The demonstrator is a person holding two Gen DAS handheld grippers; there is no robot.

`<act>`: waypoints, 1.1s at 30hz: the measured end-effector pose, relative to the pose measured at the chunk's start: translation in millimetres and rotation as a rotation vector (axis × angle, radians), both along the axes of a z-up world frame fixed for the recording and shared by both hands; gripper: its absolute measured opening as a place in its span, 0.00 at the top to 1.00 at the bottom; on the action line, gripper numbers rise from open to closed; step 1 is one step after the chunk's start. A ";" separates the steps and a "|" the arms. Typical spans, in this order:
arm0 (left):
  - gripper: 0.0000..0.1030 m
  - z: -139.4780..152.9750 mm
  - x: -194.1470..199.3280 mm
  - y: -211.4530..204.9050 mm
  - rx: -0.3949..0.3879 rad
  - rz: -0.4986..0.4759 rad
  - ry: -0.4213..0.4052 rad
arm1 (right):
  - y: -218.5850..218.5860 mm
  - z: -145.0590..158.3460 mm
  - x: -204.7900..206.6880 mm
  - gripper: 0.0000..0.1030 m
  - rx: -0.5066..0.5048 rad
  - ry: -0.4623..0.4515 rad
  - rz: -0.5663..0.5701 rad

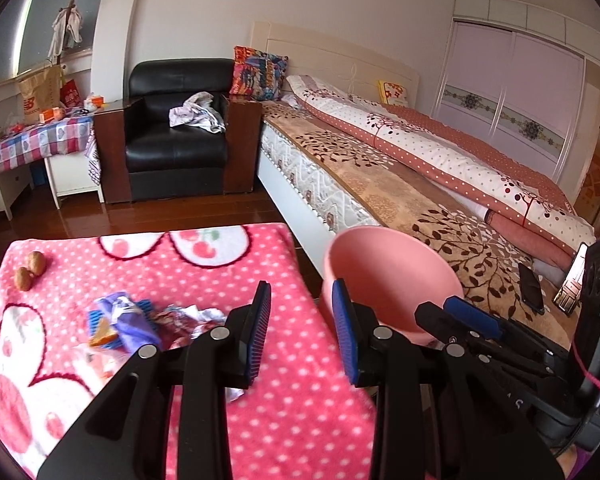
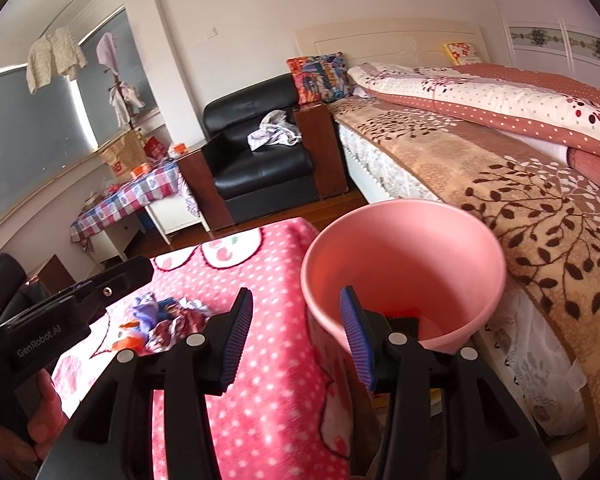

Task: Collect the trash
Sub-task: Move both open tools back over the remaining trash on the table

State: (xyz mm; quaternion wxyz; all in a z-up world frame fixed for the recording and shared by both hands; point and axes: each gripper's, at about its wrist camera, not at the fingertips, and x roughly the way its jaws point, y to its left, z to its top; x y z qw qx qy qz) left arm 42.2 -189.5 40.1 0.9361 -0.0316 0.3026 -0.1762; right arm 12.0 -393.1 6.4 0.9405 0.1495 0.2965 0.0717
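Note:
A heap of crumpled wrappers (image 1: 140, 320) (image 2: 168, 320), purple, blue and orange, lies on a table under a pink dotted blanket (image 1: 280, 420) (image 2: 268, 400). A pink bin (image 1: 392, 276) (image 2: 404, 264) stands past the table's right edge, beside the bed. My left gripper (image 1: 302, 332) hovers over that edge, right of the heap, open with nothing between its blue pads. My right gripper (image 2: 298, 336) is also open and empty, its right finger in front of the bin's near left wall. It also shows by the bin in the left wrist view (image 1: 460, 316).
Two walnuts (image 1: 30, 270) sit at the blanket's far left. A bed (image 1: 380, 184) runs along the right with two phones (image 1: 532, 288) on it. A black armchair (image 1: 176, 132) and a side table with a checked cloth (image 1: 32, 140) stand behind. A hand (image 2: 40, 420) holds the left gripper.

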 end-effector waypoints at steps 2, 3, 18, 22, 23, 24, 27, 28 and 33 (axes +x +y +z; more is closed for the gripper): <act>0.69 0.9 -5.3 13.3 -0.001 0.011 -0.004 | 6.7 -1.3 -0.5 0.56 0.002 0.008 0.014; 0.69 0.8 -7.0 18.2 0.001 0.017 -0.005 | 9.3 -1.7 -0.7 0.56 0.004 0.011 0.020; 0.69 -4.9 -21.2 129.8 0.028 0.176 0.000 | 56.0 -13.2 13.2 0.56 0.002 0.048 0.139; 0.69 -17.3 -27.1 140.6 0.047 0.158 0.031 | 67.7 -22.2 19.1 0.56 0.010 0.069 0.161; 0.69 -21.5 -28.3 140.6 0.055 0.148 0.040 | 70.7 -25.3 20.8 0.56 0.013 0.077 0.167; 0.69 -25.4 -28.8 139.7 0.063 0.141 0.048 | 73.6 -28.5 22.9 0.56 0.016 0.088 0.174; 0.69 -37.7 -25.8 134.0 0.078 0.122 0.084 | 79.6 -35.5 27.2 0.56 0.022 0.111 0.188; 0.69 -42.0 -24.6 132.1 0.080 0.119 0.094 | 82.0 -37.0 28.1 0.56 0.022 0.114 0.189; 0.69 -52.4 -14.0 114.9 0.128 0.086 0.089 | 90.3 -44.2 33.7 0.56 0.023 0.135 0.202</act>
